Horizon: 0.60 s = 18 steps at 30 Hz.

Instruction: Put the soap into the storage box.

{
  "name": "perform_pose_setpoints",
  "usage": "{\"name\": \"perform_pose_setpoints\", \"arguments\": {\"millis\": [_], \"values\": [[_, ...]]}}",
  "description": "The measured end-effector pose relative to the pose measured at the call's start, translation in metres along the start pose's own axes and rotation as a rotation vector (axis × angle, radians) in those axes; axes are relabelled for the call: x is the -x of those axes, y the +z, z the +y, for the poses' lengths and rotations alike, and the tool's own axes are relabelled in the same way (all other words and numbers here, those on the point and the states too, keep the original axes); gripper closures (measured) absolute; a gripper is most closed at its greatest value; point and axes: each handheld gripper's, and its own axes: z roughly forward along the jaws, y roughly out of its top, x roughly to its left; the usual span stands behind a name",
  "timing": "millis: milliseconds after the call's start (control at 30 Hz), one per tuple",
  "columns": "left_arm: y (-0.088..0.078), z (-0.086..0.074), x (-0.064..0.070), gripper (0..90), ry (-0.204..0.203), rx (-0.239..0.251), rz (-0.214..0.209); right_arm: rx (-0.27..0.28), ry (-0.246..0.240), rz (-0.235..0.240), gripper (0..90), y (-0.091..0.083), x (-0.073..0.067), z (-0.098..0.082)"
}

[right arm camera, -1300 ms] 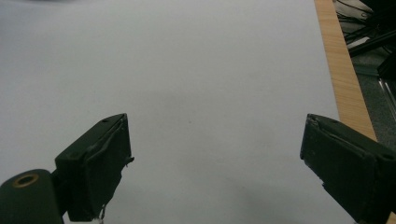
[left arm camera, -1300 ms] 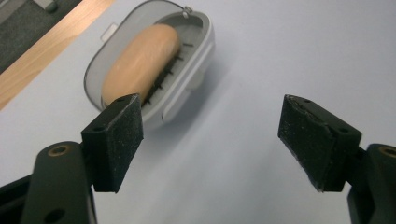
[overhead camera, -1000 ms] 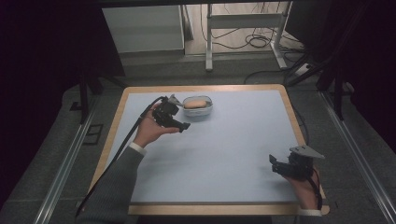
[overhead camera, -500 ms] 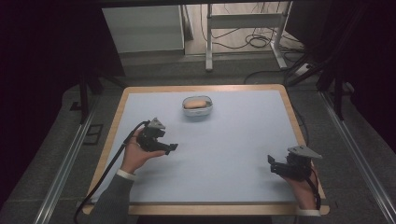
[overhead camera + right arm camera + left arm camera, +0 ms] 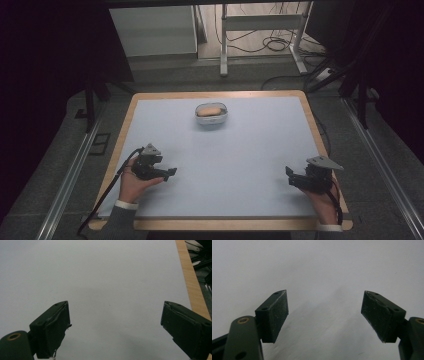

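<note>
Both grippers parked low in frame, jaws apart, nothing between them: left gripper at lower left, right gripper at lower right, both over the bare mat. Bowl sits upper centre, well apart from both, with a tan bread-like item inside. Looks like placement is done and this is the rest pose; any further move means reaching up-frame to the bowl.

No readable writing anywhere in this scene.
The table, the bowl and both grippers carry no legible text, labels or numbers.
</note>
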Motion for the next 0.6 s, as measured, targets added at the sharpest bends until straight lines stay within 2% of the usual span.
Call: {"name": "perform_pose_setpoints", "arguments": {"millis": [33, 233, 600], "values": [[-0.0006, -0.0012, -0.0003, 22.2, -0.01, 0.005, 0.001, 0.001, 0.001, 0.001, 8.5, 0.0003, -0.0006, 0.0002], [-0.0042, -0.0004, 0.0, 22.4, -0.009, 0.037, -0.007, 0.002, -0.011, 0.002, 8.5, 0.0006, -0.0029, 0.001], [-0.0061, -0.0001, 0.0017, 22.0, -0.006, 0.044, -0.007, 0.019, -0.009, 0.016, 8.5, 0.0021, -0.0031, 0.0045]]}}
